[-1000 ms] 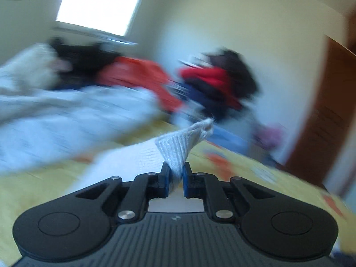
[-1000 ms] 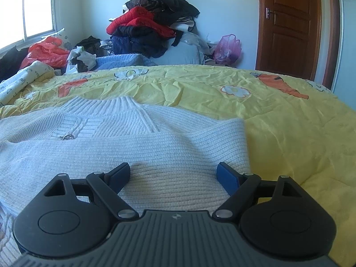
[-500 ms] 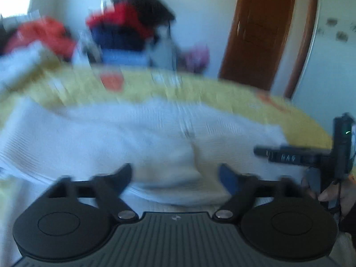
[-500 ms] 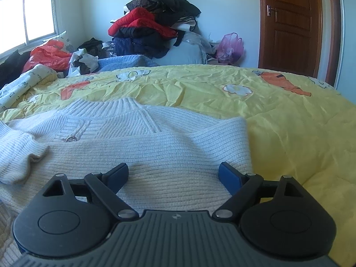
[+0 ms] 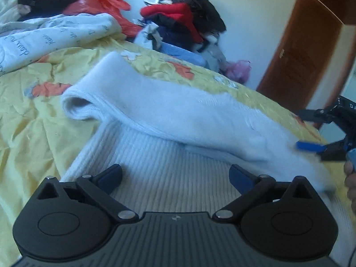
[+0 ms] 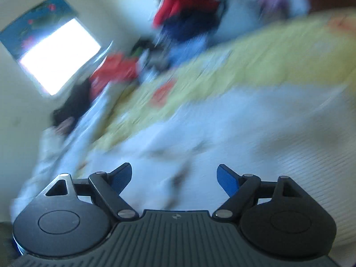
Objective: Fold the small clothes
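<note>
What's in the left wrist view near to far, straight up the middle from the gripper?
left gripper, jaws opening with nothing pinched → ribbed body of the white sweater → folded-over sleeve → yellow bedspread → pile of clothes → wall.

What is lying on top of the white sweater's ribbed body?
A folded sleeve lies across the white sweater, its cuff open on the yellow bedspread. The knit under the sleeve is covered.
</note>
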Motion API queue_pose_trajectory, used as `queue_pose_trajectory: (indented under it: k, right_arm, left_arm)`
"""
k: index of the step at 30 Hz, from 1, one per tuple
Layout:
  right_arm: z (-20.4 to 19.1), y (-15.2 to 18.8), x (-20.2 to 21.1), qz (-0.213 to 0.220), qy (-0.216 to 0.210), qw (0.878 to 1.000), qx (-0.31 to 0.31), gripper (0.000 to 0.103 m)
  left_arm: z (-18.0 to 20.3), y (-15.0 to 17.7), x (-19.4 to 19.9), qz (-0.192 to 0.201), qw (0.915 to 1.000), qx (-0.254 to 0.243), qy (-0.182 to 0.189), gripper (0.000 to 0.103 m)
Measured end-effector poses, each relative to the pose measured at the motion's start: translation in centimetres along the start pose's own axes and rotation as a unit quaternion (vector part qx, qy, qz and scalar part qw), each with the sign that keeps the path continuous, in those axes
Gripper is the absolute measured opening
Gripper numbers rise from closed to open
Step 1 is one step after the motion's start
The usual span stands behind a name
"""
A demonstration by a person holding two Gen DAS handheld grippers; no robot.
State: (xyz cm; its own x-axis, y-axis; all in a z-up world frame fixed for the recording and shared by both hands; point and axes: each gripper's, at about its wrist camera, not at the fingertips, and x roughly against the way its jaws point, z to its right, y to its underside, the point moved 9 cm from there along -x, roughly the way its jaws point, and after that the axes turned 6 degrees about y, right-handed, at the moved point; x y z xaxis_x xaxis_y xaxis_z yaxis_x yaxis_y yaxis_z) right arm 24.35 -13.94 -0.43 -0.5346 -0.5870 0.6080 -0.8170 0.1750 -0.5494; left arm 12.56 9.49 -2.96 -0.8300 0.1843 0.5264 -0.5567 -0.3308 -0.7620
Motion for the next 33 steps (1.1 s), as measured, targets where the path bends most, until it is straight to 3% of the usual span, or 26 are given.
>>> queue_pose_trajectory:
  k: [4,7,8,9,10,14,18,21,25,29,33]
  right_arm:
    - [-0.7,2.0,-4.8,-0.075,0.017,0.997,-0.015,0.07]
    - [-2.0,2.3,-5.3,-0.067,0.005,0.998,-0.004,0.061]
    - [-2.2,2.5,-5.4,-0.071,0.002,0.997,-0.004,0.043]
    - [-2.3,2.8,-5.8,-0.077,0.009,0.997,0.0,0.016]
    - [-2.3,2.9,-6.0,-0.081,0.018,0.997,0.008,0.013]
    - [-3.0,2.6,-5.5,-0.059,0.008,0.998,0.027,0.012]
    - [-3.4,-1.1,-1.6,-0.011,-0.015,0.999,0.034,0.012]
    - [-1.8,-4.1,1.7,0.017,-0.001,0.999,0.047,0.012]
    - [3.3,-6.4,6.1,0.035,0.044,0.998,0.037,0.012]
    - [9.4,-4.9,7.8,0.017,0.102,0.994,0.019,0.012]
    - [12.6,-1.6,6.5,0.006,0.134,0.991,0.013,0.012]
  left_arm:
    - [0.5,0.4,0.3,-0.006,0.9996,-0.024,-0.013,0.103]
    - [0.2,0.3,0.2,0.0,0.9999,-0.01,-0.004,0.103]
    - [0.1,0.2,0.2,0.003,1.0,-0.005,0.0,0.103]
    - [0.1,0.1,0.1,0.004,1.0,-0.003,0.001,0.103]
    - [0.1,0.1,0.2,0.004,1.0,-0.003,0.001,0.103]
    - [0.2,0.1,0.2,0.004,1.0,-0.002,0.001,0.103]
    - [0.2,0.1,0.2,0.003,1.0,-0.005,-0.001,0.103]
    - [0.2,0.1,0.2,0.003,1.0,-0.006,-0.001,0.103]
    - [0.1,0.1,0.2,0.002,1.0,-0.006,-0.002,0.103]
    - [0.2,0.1,0.2,0.001,0.9999,-0.01,-0.005,0.103]
    - [0.3,0.1,0.1,-0.002,0.9998,-0.017,-0.012,0.103]
